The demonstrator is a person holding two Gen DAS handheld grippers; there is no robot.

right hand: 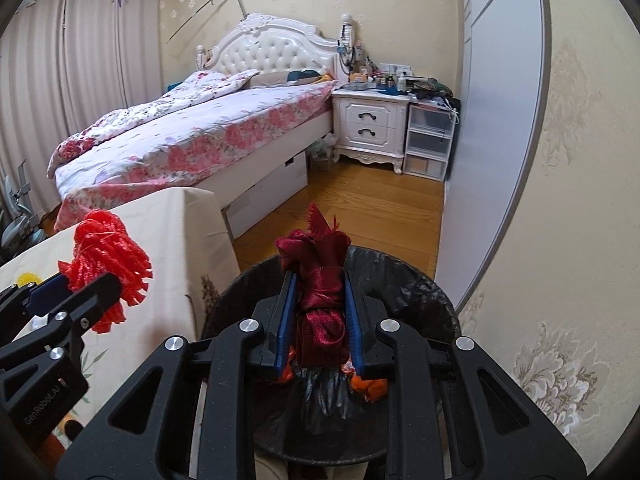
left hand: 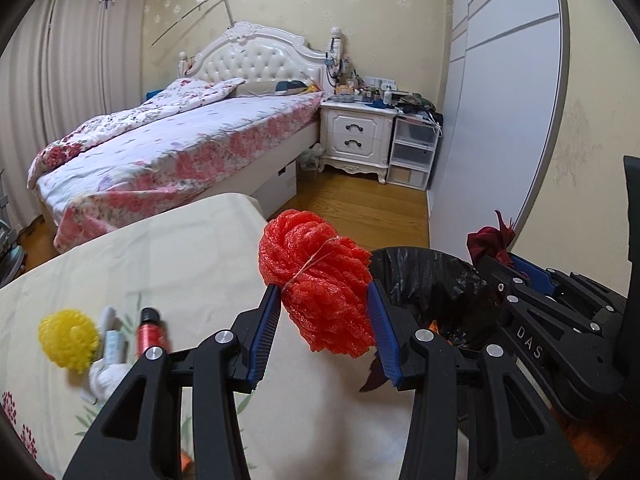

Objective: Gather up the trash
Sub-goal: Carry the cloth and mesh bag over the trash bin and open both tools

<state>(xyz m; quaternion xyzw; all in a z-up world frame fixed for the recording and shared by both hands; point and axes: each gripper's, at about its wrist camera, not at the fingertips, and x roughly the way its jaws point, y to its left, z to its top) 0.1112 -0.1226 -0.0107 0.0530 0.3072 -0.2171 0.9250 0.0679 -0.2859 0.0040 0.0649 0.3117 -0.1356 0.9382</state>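
Nearest the right wrist camera, the right tongs [right hand: 320,316] are clamped on a knotted bundle of dark red satin cloth [right hand: 320,304], held directly over the mouth of the round bin lined with a black plastic bag [right hand: 424,304]. That position looks chosen so the cloth falls straight in once the grip lets go. Orange scraps [right hand: 370,388] already lie at the bottom of the liner.

Beside it, the left tongs [left hand: 324,312] pinch a tied bundle of red-orange foam netting [left hand: 316,284] across its lower half, with a thin string around its waist. It hangs at the edge of the cream floral-cloth bench [left hand: 160,248], just beside the bin's rim and not yet over the opening. The right tongs occupy the space above the bin, so they seem to stand in the left load's way.

Left on the bench lie a yellow foam-net ball [left hand: 68,338], a crumpled white tissue wad [left hand: 108,376] and a small red bottle with a black cap [left hand: 149,334], close together.

Farther off are the wooden floor [left hand: 360,208], a bed with a pink floral cover [left hand: 180,140], a white nightstand [left hand: 356,136] cluttered on top, and a grey wardrobe door [left hand: 500,120].
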